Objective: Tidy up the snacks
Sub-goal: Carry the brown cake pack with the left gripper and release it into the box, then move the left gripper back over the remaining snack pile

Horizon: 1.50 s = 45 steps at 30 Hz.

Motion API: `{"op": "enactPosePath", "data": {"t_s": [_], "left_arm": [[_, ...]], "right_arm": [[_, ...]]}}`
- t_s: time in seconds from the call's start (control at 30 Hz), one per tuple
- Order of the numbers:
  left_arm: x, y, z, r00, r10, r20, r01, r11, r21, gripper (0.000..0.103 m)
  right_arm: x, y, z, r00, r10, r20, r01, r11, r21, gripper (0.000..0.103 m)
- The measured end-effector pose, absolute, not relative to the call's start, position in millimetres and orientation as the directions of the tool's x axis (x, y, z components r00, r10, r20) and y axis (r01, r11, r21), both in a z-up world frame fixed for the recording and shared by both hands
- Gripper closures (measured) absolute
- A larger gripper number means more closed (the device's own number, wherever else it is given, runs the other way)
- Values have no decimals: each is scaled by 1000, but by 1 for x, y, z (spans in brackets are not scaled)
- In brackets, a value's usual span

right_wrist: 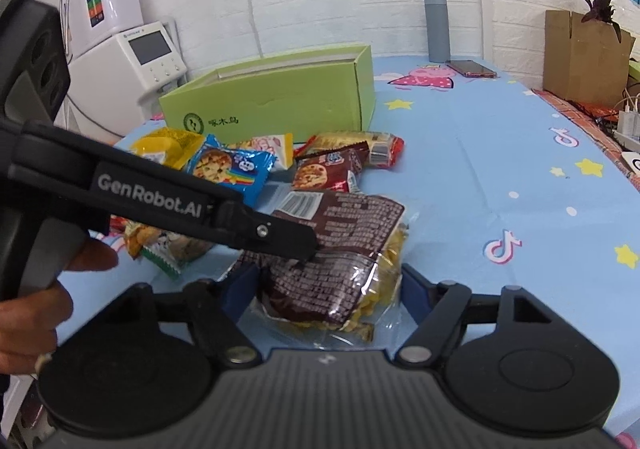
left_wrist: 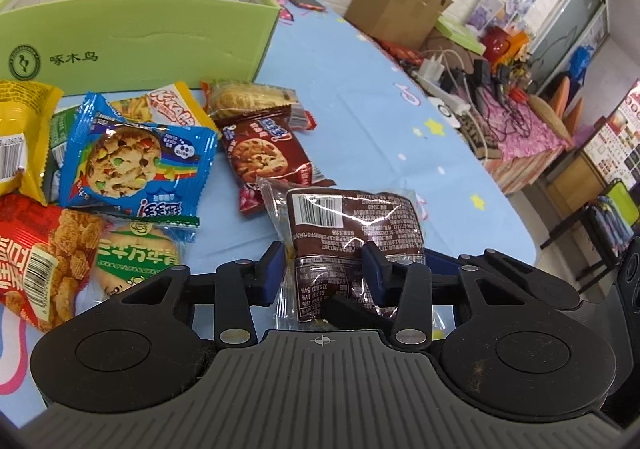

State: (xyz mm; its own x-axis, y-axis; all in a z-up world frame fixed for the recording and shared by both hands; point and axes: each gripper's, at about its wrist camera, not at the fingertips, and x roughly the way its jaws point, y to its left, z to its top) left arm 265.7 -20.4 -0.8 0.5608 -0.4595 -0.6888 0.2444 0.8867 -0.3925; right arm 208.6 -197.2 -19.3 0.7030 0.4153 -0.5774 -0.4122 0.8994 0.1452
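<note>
Gripping the brown snack packet (left_wrist: 352, 233) between its fingers, the left tongs (left_wrist: 326, 269) seem mid-pickup; right tongs (right_wrist: 328, 285) sit open around the same packet. Ahead lies the snack pile (left_wrist: 132, 169), beyond it the green box (left_wrist: 136, 37), probably the next stop.

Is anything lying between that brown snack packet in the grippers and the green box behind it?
Yes. The brown packet sits between the left gripper fingers, and a heap of other snacks, including a blue cookie packet and a dark red cookie packet, lies between it and the green box. Above the heap, nothing visible blocks.
</note>
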Motion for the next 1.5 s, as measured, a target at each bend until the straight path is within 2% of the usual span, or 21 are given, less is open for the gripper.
{"op": "enactPosePath", "data": {"t_s": [0.33, 0.63, 0.77, 0.93, 0.97, 1.03, 1.1, 1.33, 1.5], "left_arm": [[279, 1, 31, 626, -453, -634, 230, 885, -405, 77], [371, 55, 101, 756, -358, -548, 190, 921, -339, 77], [432, 79, 106, 754, -333, -566, 161, 929, -333, 77], [500, 98, 82, 699, -342, -628, 129, 924, -359, 76], [508, 100, 76, 687, -335, -644, 115, 926, -359, 74], [513, 105, 64, 687, -319, -653, 104, 932, -347, 52], [506, 111, 58, 702, -295, -648, 86, 939, -334, 40], [457, 117, 82, 775, -263, -575, 93, 947, -308, 32], [397, 104, 87, 789, -294, -540, 140, 941, -308, 29]], "right_arm": [[228, -179, 15, 730, 431, -530, -455, 886, 94, 27], [346, -131, 77, 727, 516, -452, -573, 819, 14, 26], [411, -107, 87, 699, 536, -474, -605, 796, 9, 23], [469, -75, 69, 678, 509, -531, -606, 795, -11, 18], [477, -71, 63, 670, 501, -548, -606, 795, -14, 14], [488, -67, 47, 651, 496, -574, -610, 792, -8, 11], [489, -71, 39, 643, 510, -572, -609, 793, 24, 10], [446, -107, 60, 694, 550, -464, -582, 808, 89, 10], [378, -131, 60, 683, 571, -456, -590, 799, 117, 10]]}}
